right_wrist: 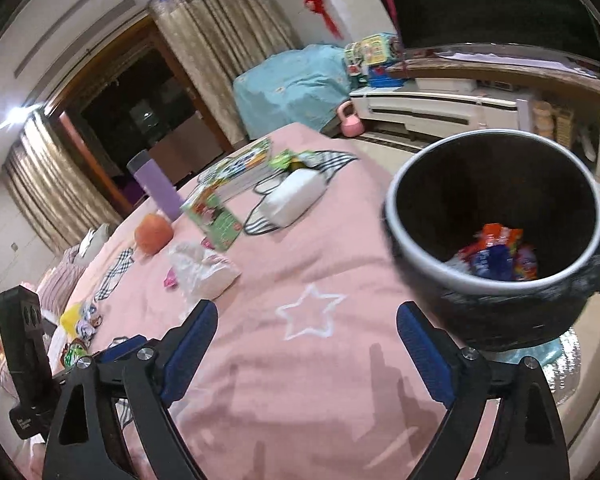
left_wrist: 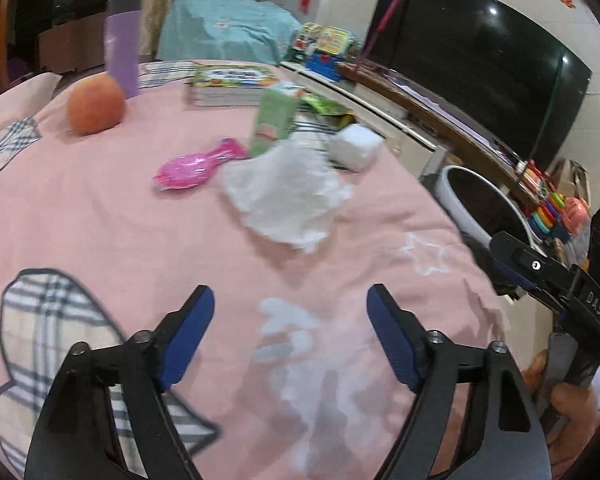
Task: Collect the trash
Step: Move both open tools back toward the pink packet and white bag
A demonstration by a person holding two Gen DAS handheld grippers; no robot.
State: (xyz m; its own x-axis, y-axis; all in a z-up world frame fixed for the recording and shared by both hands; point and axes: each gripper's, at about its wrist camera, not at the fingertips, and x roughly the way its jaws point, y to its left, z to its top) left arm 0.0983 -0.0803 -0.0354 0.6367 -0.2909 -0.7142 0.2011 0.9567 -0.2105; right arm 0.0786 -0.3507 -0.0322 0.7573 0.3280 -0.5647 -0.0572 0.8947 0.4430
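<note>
A crumpled white plastic bag (left_wrist: 286,192) lies on the pink bedspread (left_wrist: 140,240), with a pink wrapper (left_wrist: 196,164) to its left and a green carton (left_wrist: 272,120) standing behind it. My left gripper (left_wrist: 290,312) hovers open and empty in front of the bag. My right gripper (right_wrist: 306,328) is open and empty over the bed's edge. The black bin (right_wrist: 496,216) with a white rim stands just to its right and holds colourful wrappers (right_wrist: 496,256). In the right wrist view the crumpled bag (right_wrist: 204,268) lies ahead to the left.
An orange fruit (left_wrist: 96,104), a purple bottle (left_wrist: 122,44), stacked books (left_wrist: 232,84), a white tissue pack (left_wrist: 356,146) and a green packet (left_wrist: 324,106) sit further back on the bed. A TV (left_wrist: 480,48) stands on a low cabinet to the right. Small items (right_wrist: 80,320) lie at the bed's left.
</note>
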